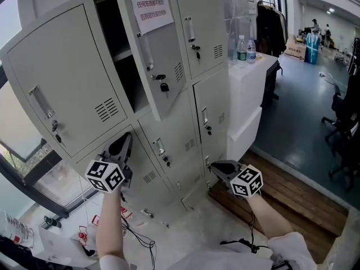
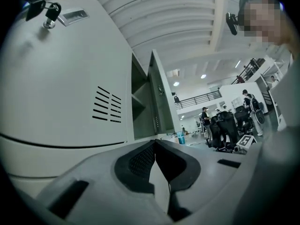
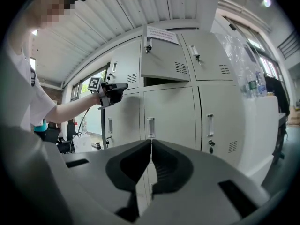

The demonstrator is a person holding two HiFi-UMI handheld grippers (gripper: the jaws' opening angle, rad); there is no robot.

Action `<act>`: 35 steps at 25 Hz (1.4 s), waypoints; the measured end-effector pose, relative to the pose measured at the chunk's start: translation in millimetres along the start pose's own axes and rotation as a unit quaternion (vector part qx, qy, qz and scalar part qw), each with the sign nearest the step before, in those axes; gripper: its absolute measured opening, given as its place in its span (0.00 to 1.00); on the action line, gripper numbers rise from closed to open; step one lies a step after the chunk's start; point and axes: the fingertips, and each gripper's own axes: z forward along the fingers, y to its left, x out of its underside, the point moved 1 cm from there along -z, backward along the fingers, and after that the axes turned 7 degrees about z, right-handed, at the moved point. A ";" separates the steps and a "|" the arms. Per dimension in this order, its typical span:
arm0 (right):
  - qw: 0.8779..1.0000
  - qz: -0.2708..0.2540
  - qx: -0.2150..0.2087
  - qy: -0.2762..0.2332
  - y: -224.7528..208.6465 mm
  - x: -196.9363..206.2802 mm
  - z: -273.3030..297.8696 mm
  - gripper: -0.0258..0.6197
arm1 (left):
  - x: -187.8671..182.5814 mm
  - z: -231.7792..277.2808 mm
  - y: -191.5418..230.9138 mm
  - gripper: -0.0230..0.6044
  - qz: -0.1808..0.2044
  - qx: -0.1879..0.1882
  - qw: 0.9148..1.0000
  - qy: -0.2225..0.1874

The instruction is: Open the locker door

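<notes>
The grey locker bank (image 1: 185, 134) has its top middle door (image 1: 154, 55) swung outward, showing a dark compartment with a shelf (image 1: 121, 55). A key hangs in that door's lock (image 1: 163, 86), and a paper notice is stuck on it. My left gripper (image 1: 125, 140) is shut and empty, just below the top left door (image 1: 62, 77), which fills the left gripper view (image 2: 61, 78). My right gripper (image 1: 212, 166) is shut and empty, held low before the bottom lockers. In the right gripper view the open door (image 3: 161, 60) is above my jaws, with the left gripper (image 3: 123, 86) to its left.
A white counter (image 1: 247, 89) with water bottles (image 1: 244, 48) stands right of the lockers. Black office chairs (image 1: 343, 122) are at the far right. Cables (image 1: 138, 238) trail on the pale floor near my feet, beside a wooden strip (image 1: 292, 196). People stand far back.
</notes>
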 end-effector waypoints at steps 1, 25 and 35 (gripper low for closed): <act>1.000 0.007 -0.002 0.000 0.0 1.3 -1.3 0.06 | -3.4 3.4 1.1 0.05 -0.002 0.004 1.000 -0.001; 0.998 0.061 0.017 -0.016 -10.3 15.8 -39.0 0.06 | -54.8 88.4 -21.1 0.05 -0.015 0.130 0.991 0.012; 0.997 0.055 0.046 -0.005 -20.1 23.7 -63.1 0.06 | -53.8 99.0 -38.8 0.05 -0.044 0.166 0.985 0.008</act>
